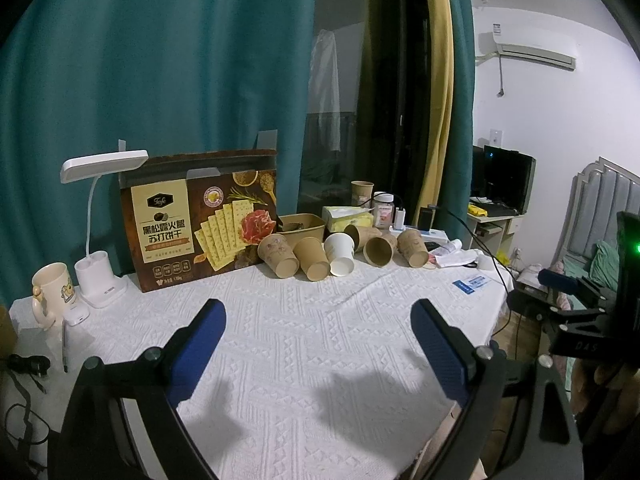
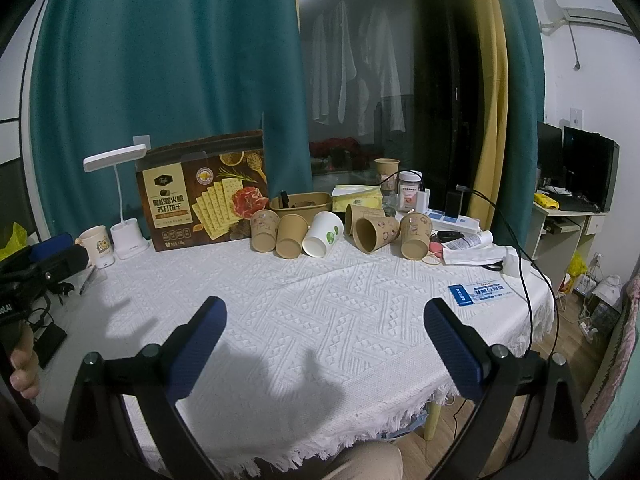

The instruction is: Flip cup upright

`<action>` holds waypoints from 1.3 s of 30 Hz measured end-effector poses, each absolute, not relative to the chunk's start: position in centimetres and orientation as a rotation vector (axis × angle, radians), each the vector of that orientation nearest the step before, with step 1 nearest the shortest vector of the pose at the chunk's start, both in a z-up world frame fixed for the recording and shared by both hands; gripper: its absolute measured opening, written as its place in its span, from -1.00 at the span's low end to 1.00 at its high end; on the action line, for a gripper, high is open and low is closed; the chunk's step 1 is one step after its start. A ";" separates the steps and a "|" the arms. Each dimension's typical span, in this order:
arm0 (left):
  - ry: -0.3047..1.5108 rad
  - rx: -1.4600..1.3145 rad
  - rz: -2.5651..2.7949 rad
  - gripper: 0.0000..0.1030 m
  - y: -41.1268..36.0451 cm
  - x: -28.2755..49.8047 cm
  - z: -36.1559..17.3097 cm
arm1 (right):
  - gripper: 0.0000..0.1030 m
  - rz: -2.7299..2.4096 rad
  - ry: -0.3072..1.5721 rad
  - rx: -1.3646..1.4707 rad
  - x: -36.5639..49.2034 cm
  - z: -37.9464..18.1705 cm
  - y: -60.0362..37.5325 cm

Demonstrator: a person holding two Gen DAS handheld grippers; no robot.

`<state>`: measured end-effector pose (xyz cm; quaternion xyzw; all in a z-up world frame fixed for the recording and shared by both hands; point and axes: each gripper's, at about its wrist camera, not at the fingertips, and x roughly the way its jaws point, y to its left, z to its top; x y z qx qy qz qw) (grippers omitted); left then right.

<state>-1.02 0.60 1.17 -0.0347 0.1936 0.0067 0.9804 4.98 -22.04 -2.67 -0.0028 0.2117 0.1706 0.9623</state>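
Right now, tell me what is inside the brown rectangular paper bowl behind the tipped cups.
The paper bowl holds a dark object poking above its left rim and something brownish. Its front wall and the tipped paper cups cover the bottom, so the rest cannot be seen.

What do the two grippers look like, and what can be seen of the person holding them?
Each gripper, left and right, has a black frame with round silver screws and two fingers covered in textured dark blue pads. The right one carries a green light and white lettering. The person wears beige trousers.
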 end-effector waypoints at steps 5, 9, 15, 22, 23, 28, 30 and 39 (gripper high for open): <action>0.390 -0.070 0.014 0.82 0.6 -1.0 1.1 | 0.91 0.346 0.429 -0.005 5.0 -2.7 -22.0; 0.389 -0.070 0.013 0.82 0.6 -1.1 1.1 | 0.91 0.345 0.428 -0.006 5.0 -2.7 -22.0; 0.389 -0.069 0.013 0.82 0.6 -1.1 1.1 | 0.91 0.345 0.429 -0.005 5.0 -2.7 -22.1; 0.387 -0.069 0.014 0.82 0.6 -1.1 1.1 | 0.91 0.346 0.429 -0.005 4.9 -2.5 -21.9; 0.388 -0.069 0.013 0.82 0.6 -1.1 1.1 | 0.91 0.346 0.429 -0.004 4.8 -2.4 -21.9; 0.388 -0.070 0.010 0.82 0.5 -1.0 1.2 | 0.91 0.345 0.429 -0.004 4.9 -2.6 -22.0; 0.390 -0.069 0.008 0.82 0.3 -0.8 1.4 | 0.91 0.345 0.430 -0.004 4.9 -2.6 -21.9; 0.453 -0.082 -0.005 0.82 1.1 2.5 1.0 | 0.91 0.332 0.455 0.006 7.8 -2.8 -23.0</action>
